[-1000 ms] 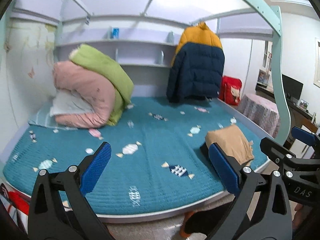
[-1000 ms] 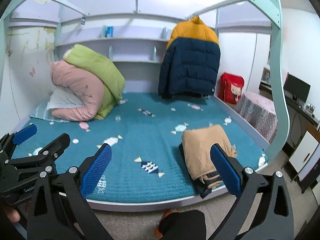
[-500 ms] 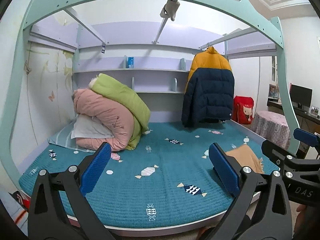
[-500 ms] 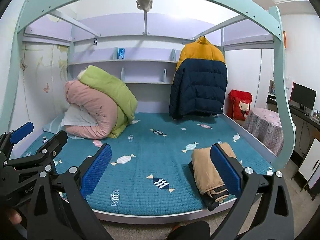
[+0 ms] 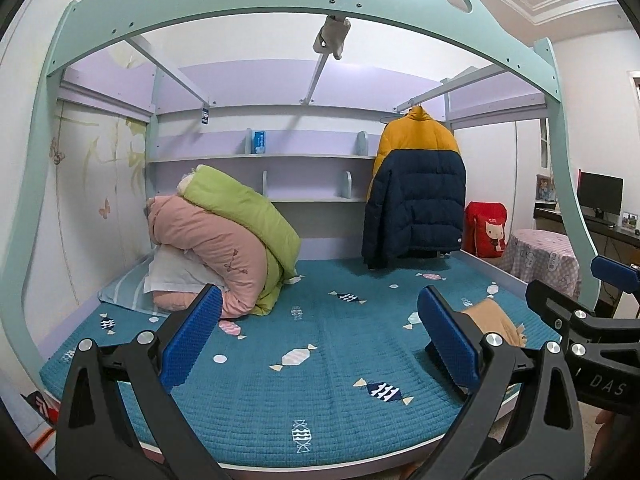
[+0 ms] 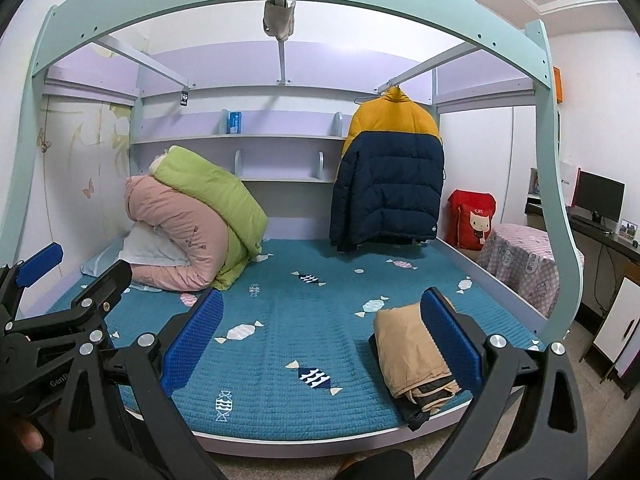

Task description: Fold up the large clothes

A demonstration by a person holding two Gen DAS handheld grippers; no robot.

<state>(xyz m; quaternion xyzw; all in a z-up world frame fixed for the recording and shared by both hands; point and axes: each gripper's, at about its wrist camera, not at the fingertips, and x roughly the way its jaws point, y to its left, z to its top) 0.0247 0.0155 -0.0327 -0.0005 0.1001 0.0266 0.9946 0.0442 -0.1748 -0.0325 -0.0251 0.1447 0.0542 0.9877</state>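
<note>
Each gripper, left (image 5: 320,334) and right (image 6: 322,334), has 2 black plastic arms, ribbed blue pads (image 5: 191,340), silver screws; white lettering at 4 o'clock.

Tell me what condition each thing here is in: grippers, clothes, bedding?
Left gripper: open, empty.
Right gripper: open, empty.
Tan garment: folded, on the bed's front right corner.
Puffer jacket: hanging, unfolded.
Pink quilt: rolled up.
Green quilt: bundled on the pink one.
</note>
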